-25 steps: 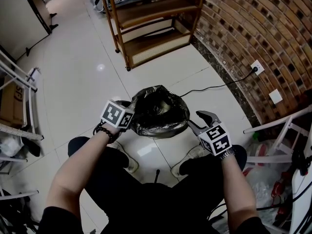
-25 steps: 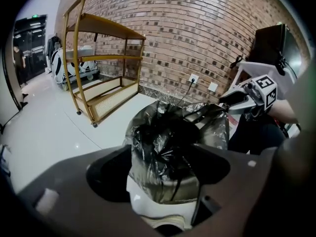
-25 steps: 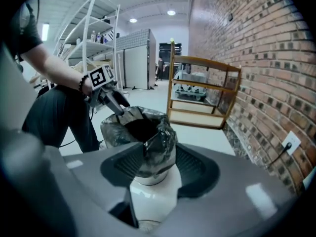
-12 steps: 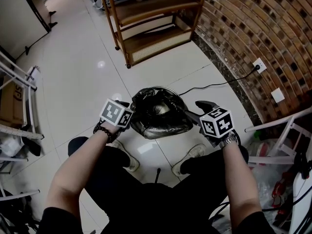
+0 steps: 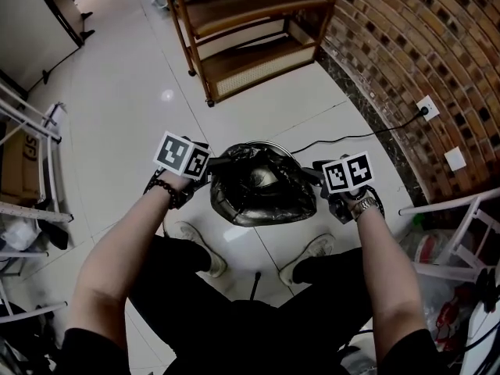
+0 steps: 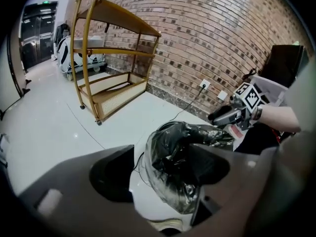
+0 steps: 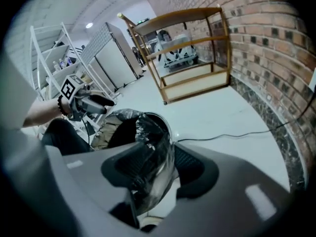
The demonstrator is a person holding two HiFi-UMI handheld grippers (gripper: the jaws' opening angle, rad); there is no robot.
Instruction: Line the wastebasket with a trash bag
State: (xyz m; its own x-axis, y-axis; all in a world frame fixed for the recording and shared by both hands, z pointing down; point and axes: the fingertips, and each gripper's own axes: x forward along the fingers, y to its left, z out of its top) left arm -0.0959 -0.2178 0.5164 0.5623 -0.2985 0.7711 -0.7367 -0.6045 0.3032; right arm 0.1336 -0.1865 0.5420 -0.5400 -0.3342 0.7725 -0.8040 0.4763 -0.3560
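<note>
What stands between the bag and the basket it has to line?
Nothing visible. The bag already drapes over the basket, whose rim shows at one side. A cable lies on the floor behind the basket, not between them.

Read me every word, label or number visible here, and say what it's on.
No text reads clearly.
Partly hidden, unreadable: red print on the brown cardboard box behind the white rack.
Too small to read: the green lit sign above the dark doorway.
</note>
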